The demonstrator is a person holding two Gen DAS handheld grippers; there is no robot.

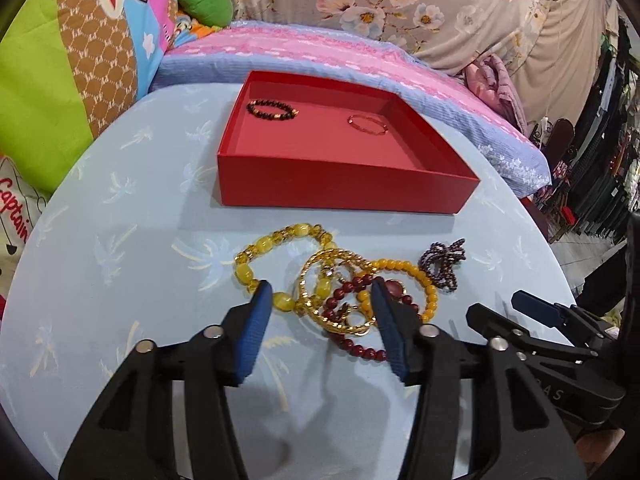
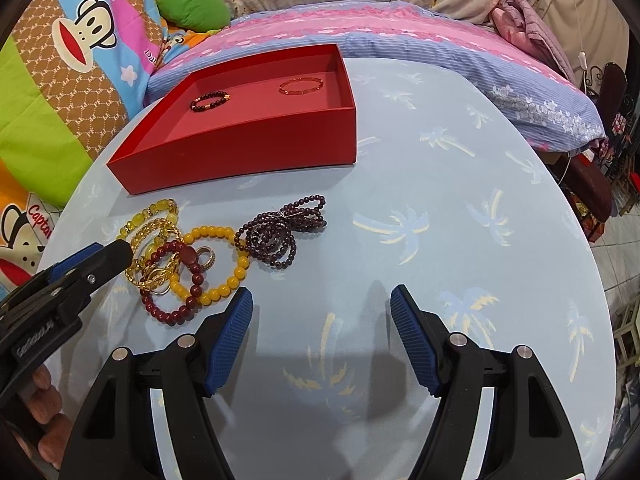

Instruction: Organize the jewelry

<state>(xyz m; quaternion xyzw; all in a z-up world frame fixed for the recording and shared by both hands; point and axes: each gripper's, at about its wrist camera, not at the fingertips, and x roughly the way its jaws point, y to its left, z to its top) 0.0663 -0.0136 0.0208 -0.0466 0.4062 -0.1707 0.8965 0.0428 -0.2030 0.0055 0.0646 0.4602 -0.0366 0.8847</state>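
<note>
now the left tool [image 1: 322,296] hangs low over a tangled heap of bracelets [image 1: 344,300] on the round counter [image 1: 120,280], which has a light blue cloth with palm trees. its two blue pads are spread, one at the left edge of the heap beside a yellow bead bracelet [image 1: 280,240], the other on the right over the dark red bead bracelet [image 1: 360,350]; they do not press on anything, and the gold chain bracelet [image 1: 320,276] and part of the red beads lie between them. an orange-yellow bead bracelet [image 1: 430,292] curves out on the right of the heap, and a bundle of small dark purple beads [image 1: 442,264] lies just beside it. the right tool [image 2: 322,300] hovers over bare cloth to the right of the heap, its pads spread wide with nothing between them. behind the heap, near the far edge of the counter, stands an open red box [image 1: 340,188]. inside it lie two pieces well apart: a dark bead bracelet [image 1: 272,110] near the back left corner and a thin reddish bangle [image 1: 368,124] toward the right. fingers of a hand [image 2: 46,408] on the handle of the left tool show at the lower left of the right wrist view. behind the counter is a bed [image 1: 320,52] with pink and blue covers.
</note>
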